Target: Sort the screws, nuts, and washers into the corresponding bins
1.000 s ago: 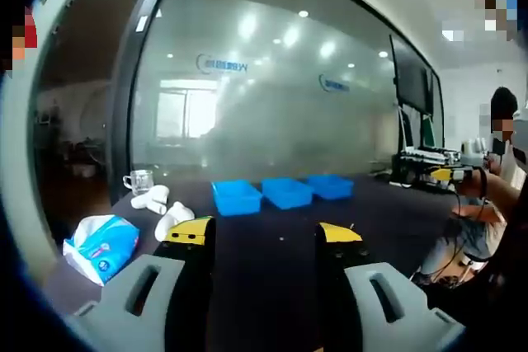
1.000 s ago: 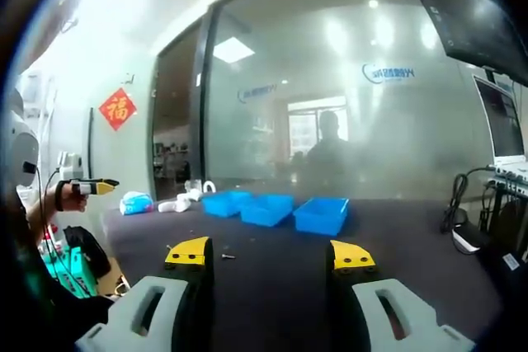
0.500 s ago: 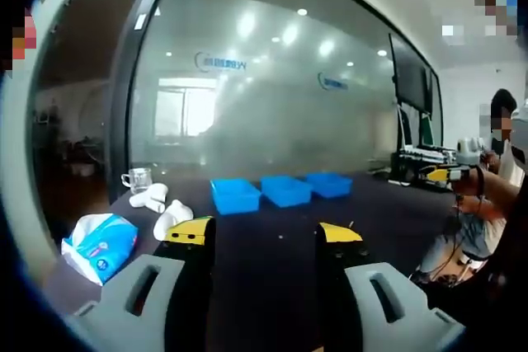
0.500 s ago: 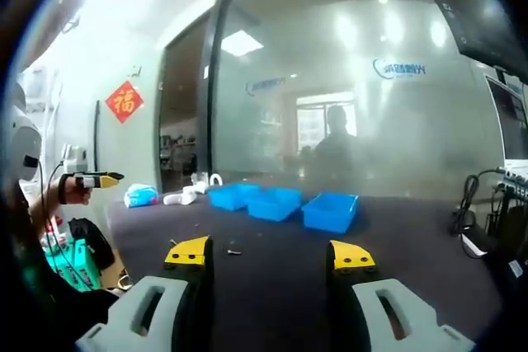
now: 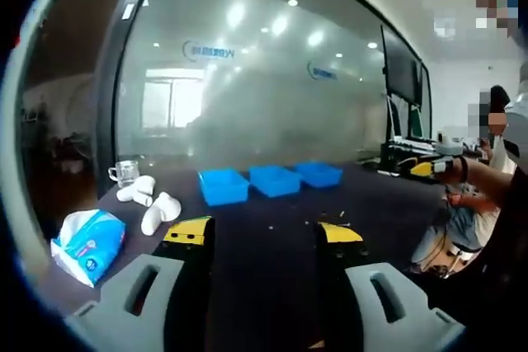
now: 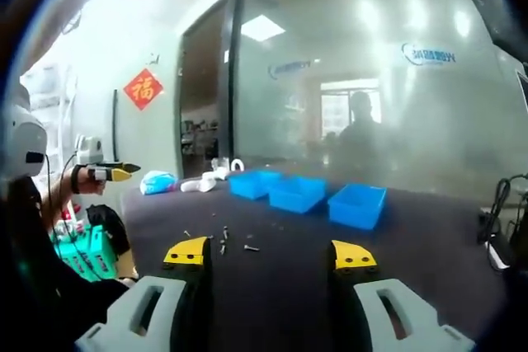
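both cameras have dipped and drifted since a second ago; the table itself looks undisturbed. right gripper (image 6: 269, 255) has come lower toward the dark table (image 6: 429, 245), so the loose screws (image 6: 224, 244) now lie just ahead of its left jaw, jaws wide apart, holding nothing. left gripper (image 5: 256, 232) also spread and empty, hovering; a few small fasteners (image 5: 333, 219) sit near its right jaw tip. three blue bins (image 5: 271, 180) stand in a row beyond, contents hidden. tissue pack (image 5: 87, 239) off to the side. sorting appears not yet begun; first pick looks likely.
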